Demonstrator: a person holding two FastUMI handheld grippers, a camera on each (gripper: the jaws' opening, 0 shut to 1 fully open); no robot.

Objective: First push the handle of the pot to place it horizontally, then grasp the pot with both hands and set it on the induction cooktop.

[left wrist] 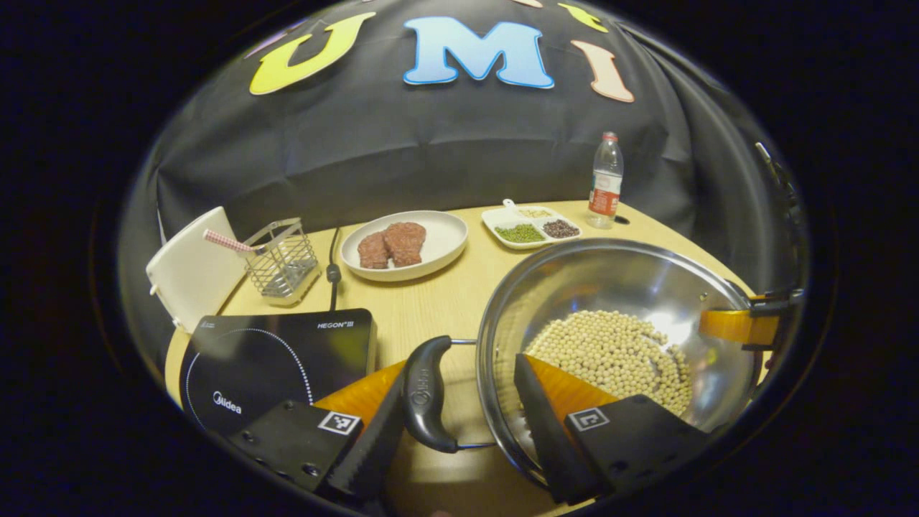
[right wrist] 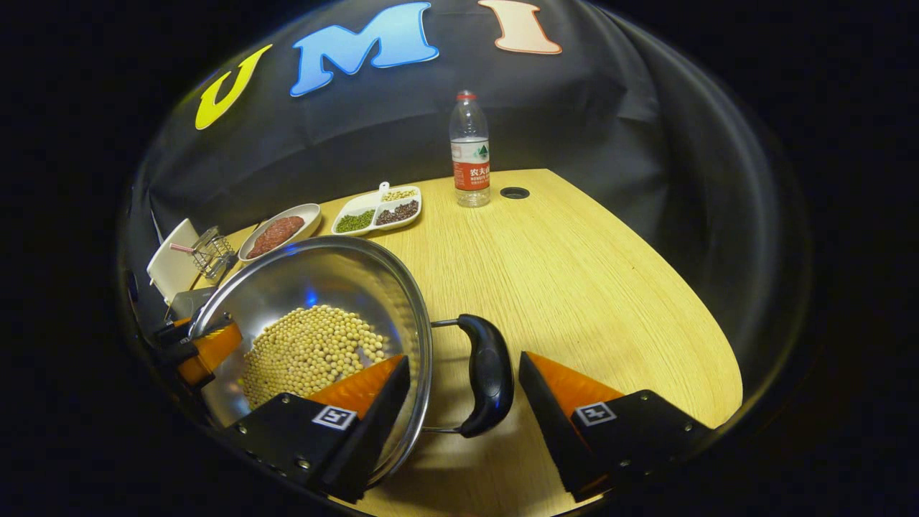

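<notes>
1. Your left gripper's [left wrist: 459, 424] right finger hides part of the pot's [left wrist: 617, 287] near rim and some beans [left wrist: 610, 352].
2. Ahead-left of it, the cooktop [left wrist: 273, 359] is cut off by the view's edge.
3. Your right gripper's [right wrist: 463, 402] left finger covers the pot rim beside the handle [right wrist: 488, 373].
4. The far gripper [right wrist: 204, 348] is partly cut off.

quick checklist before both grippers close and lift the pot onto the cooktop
1. Left gripper straddles its handle and the pot rim: ok.
2. Right gripper straddles its handle: ok.
3. Fingers closed on the handles: not ok, both open.
4. Handles lying horizontal: ok.
5. Cooktop surface bare: ok.
6. Soybeans level enough for lifting: cannot tell.
</notes>
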